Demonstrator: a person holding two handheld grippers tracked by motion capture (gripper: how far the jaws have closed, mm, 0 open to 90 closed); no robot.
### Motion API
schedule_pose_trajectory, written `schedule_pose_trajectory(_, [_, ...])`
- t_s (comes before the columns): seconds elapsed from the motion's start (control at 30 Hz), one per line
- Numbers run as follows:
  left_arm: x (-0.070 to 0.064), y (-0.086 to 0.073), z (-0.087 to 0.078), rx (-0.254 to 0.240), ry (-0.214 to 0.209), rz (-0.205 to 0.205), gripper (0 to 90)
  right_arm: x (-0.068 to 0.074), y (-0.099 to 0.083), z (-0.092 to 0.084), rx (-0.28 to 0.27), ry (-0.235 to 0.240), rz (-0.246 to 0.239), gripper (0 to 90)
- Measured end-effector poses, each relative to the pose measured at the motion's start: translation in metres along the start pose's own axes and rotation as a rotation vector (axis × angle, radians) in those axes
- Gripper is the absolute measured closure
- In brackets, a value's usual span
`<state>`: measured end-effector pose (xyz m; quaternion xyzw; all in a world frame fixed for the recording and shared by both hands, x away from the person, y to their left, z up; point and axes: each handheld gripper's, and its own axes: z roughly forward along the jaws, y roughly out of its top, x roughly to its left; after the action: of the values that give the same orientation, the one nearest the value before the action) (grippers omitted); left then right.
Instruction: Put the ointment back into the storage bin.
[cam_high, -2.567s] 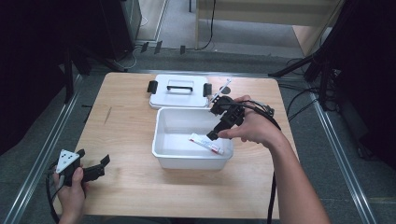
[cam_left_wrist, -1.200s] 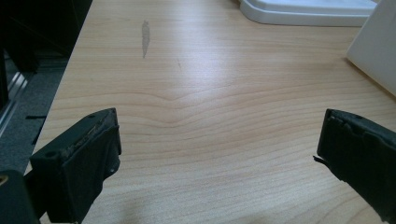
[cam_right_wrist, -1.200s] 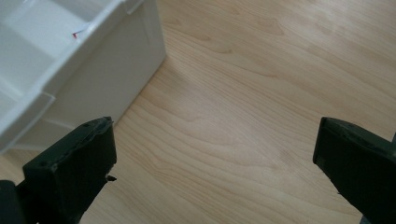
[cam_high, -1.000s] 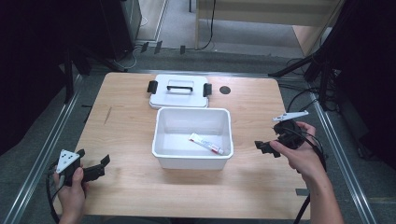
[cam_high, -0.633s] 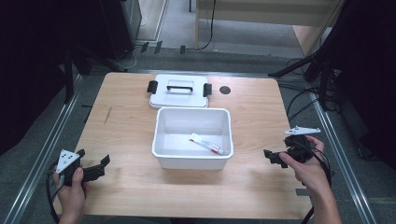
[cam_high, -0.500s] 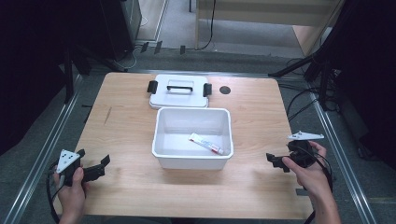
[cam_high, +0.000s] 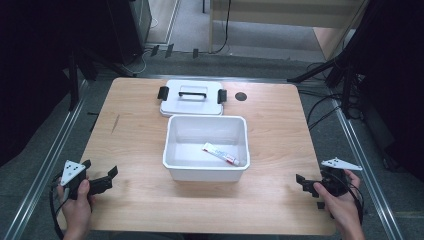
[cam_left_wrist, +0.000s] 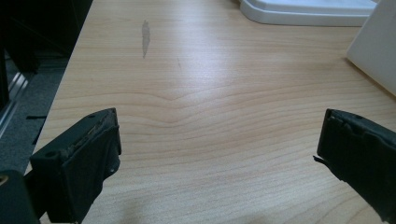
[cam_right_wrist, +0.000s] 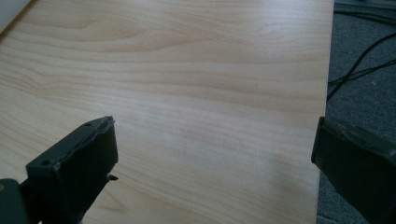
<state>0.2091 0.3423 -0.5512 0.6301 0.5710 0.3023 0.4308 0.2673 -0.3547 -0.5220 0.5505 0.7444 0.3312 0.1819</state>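
Centrally white bin (cam_high: 173, 137) w/ tube (cam_high: 221, 154) inside, left gripper (cam_high: 101, 173) & right gripper (cam_high: 308, 195) both spread wide, empty.

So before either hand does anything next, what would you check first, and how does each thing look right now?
1. Left gripper jaws apart, holding nothing: ok.
2. Right gripper jaws apart, holding nothing: ok.
3. Small white tube with red end lying inside the open white plastic bin: ok.
4. White lid with black handle and clips resting flat behind the bin: ok.
5. Both grippers apart from the bin, over the light wooden table: ok.
6. Tube cap closed: cannot tell.
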Motion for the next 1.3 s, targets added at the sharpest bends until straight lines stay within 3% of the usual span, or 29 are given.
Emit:
schedule_pose_trajectory(0.33, [0.000,0.000,0.000,0.000,0.000,0.000,0.1,-0.009,-0.024,-0.006,-0.054,-0.037,0.010,3.1])
schedule_pose_trajectory(0.7, [0.000,0.000,0.000,0.001,0.000,-0.001,0.0,-0.014,-0.046,-0.009,-0.096,-0.046,0.041,3.1])
schedule_pose_trajectory(0.87, [0.000,0.000,0.000,0.001,0.000,-0.001,0.1,-0.014,-0.048,-0.011,-0.131,-0.051,0.065,4.4])
schedule_pose_trajectory(1.0, [0.000,0.000,0.000,0.004,-0.002,-0.001,0.1,-0.013,-0.050,-0.012,-0.152,-0.056,0.093,11.4])
schedule_pose_trajectory(1.1, [0.000,0.000,0.001,0.004,-0.007,-0.003,0.0,-0.010,-0.049,-0.011,-0.134,-0.090,0.106,13.1])
schedule_pose_trajectory(1.17, [0.000,0.000,0.001,0.006,-0.006,-0.002,0.0,-0.009,-0.049,-0.010,-0.126,-0.100,0.090,13.1])
schedule_pose_trajectory(1.3, [0.000,0.000,0.001,0.006,-0.008,-0.008,0.1,-0.010,-0.049,-0.010,-0.128,-0.098,0.096,13.1])
